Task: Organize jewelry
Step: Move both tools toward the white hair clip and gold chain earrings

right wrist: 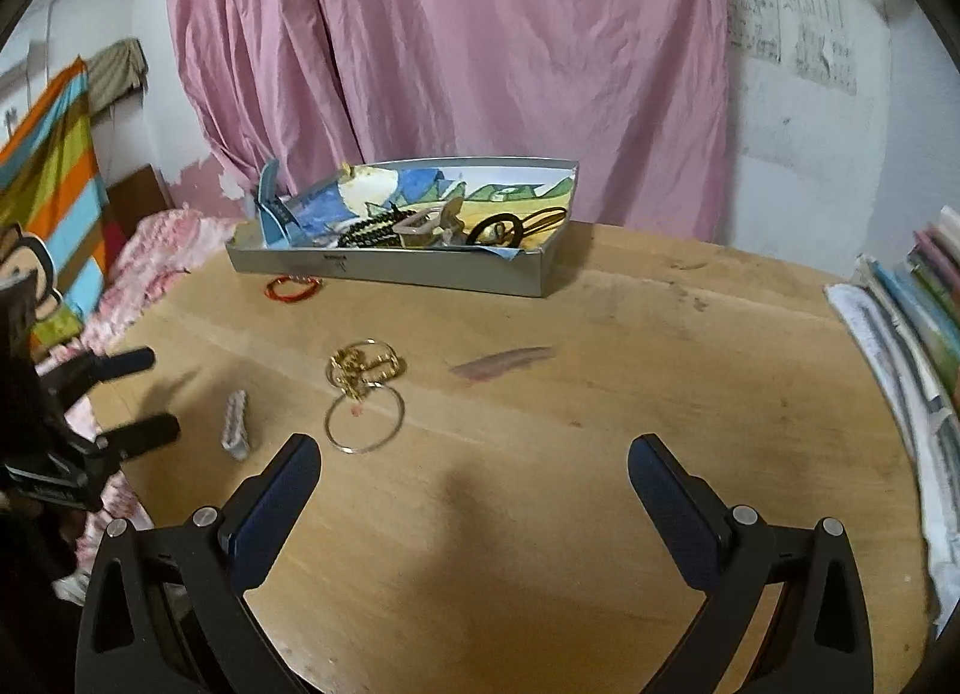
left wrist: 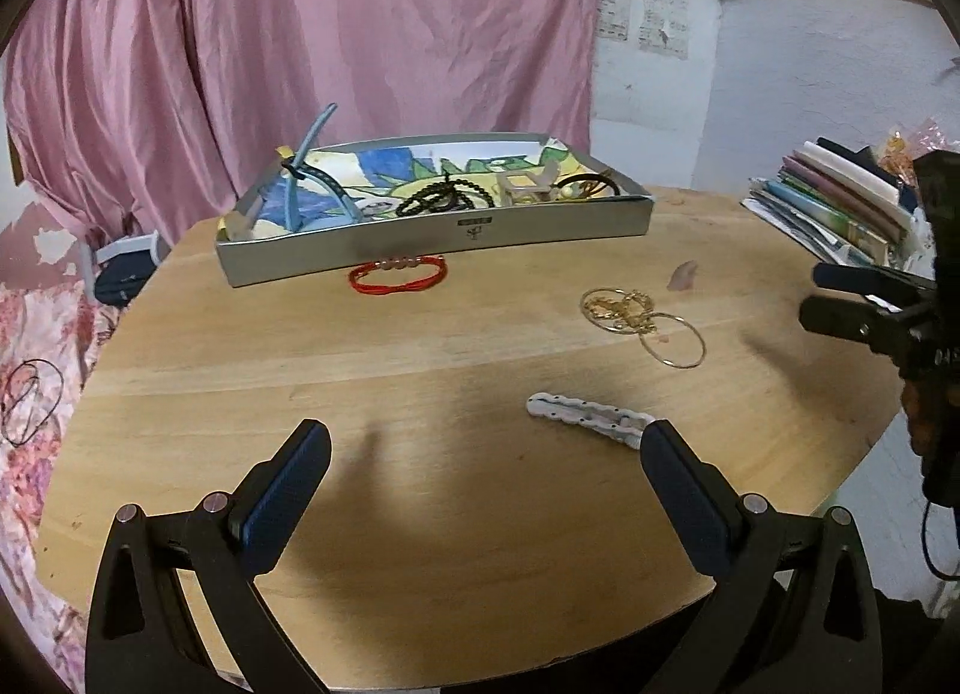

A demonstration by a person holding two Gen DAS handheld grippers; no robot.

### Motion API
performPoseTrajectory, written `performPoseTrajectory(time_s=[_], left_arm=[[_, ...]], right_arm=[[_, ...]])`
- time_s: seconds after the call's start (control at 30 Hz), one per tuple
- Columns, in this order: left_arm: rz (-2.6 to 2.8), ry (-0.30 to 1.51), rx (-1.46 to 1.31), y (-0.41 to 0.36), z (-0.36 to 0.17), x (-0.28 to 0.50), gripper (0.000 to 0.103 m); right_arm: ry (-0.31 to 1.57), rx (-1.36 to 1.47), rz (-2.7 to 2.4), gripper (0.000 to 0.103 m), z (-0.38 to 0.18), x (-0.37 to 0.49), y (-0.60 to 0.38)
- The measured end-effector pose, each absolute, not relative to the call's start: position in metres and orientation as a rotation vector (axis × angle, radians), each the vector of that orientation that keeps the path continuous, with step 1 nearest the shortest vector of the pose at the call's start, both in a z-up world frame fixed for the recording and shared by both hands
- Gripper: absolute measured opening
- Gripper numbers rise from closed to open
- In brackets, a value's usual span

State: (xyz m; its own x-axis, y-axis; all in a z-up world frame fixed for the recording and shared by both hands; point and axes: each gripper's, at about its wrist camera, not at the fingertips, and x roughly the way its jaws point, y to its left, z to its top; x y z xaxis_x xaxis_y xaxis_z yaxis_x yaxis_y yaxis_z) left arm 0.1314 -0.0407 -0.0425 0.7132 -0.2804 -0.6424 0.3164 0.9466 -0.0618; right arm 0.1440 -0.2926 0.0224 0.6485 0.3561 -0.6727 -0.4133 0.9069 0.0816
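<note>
Already the grey tray [left wrist: 432, 250] near the table's [right wrist: 600, 394] far edge holds beads and hair ties; the red bracelet [left wrist: 397, 272], gold hoops [right wrist: 365, 394] and white clip [left wrist: 591, 416] lie outside. Left gripper [left wrist: 486, 454] and right gripper [right wrist: 474, 466] gape wide, empty.

**Round table, contents**

Round wooden table [left wrist: 420, 370], light grain, a reddish smear [right wrist: 504, 362] on the top. Grey tray [left wrist: 432, 241] sits toward 12 o'clock, lined with a colourful picture. Red bracelet [left wrist: 397, 272] lies just in front of the tray wall, touching or nearly so. Gold hoops and chain [left wrist: 642, 322] in a tangle at about 2 o'clock from centre. White hair clip [left wrist: 591, 416] flat near centre. Stack of books [left wrist: 840, 202] at 3 o'clock edge.
</note>
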Motion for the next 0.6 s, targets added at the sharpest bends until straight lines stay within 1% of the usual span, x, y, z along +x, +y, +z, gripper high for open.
performPoseTrajectory(time_s=[0.1, 0.13, 0.17, 0.27, 0.3, 0.33, 0.4, 0.47, 0.6], left_arm=[[-0.357, 0.698, 0.047, -0.041, -0.041, 0.132, 0.1], [-0.368, 0.697, 0.047, -0.041, -0.041, 0.133, 0.096], [-0.373, 0.698, 0.048, -0.043, -0.041, 0.134, 0.092], [-0.395, 0.712, 0.056, -0.047, -0.042, 0.138, 0.084], [-0.404, 0.716, 0.061, -0.049, -0.043, 0.139, 0.084], [-0.412, 0.718, 0.066, -0.051, -0.043, 0.14, 0.084], [-0.434, 0.719, 0.076, -0.056, -0.043, 0.14, 0.084], [-0.46, 0.721, 0.085, -0.06, -0.043, 0.14, 0.084], [-0.475, 0.733, 0.088, -0.066, -0.046, 0.141, 0.084]], right_arm=[[0.754, -0.084, 0.464, 0.102, 0.02, 0.149, -0.287], [0.761, -0.086, 0.473, 0.1, 0.019, 0.151, -0.285], [0.767, -0.087, 0.483, 0.096, 0.018, 0.153, -0.283], [0.784, -0.089, 0.498, 0.082, 0.015, 0.16, -0.279], [0.788, -0.088, 0.503, 0.077, 0.014, 0.162, -0.278], [0.793, -0.088, 0.506, 0.074, 0.013, 0.165, -0.277], [0.801, -0.092, 0.51, 0.062, 0.012, 0.167, -0.276], [0.81, -0.097, 0.521, 0.055, 0.01, 0.171, -0.274], [0.824, -0.103, 0.551, 0.05, 0.009, 0.177, -0.269]])
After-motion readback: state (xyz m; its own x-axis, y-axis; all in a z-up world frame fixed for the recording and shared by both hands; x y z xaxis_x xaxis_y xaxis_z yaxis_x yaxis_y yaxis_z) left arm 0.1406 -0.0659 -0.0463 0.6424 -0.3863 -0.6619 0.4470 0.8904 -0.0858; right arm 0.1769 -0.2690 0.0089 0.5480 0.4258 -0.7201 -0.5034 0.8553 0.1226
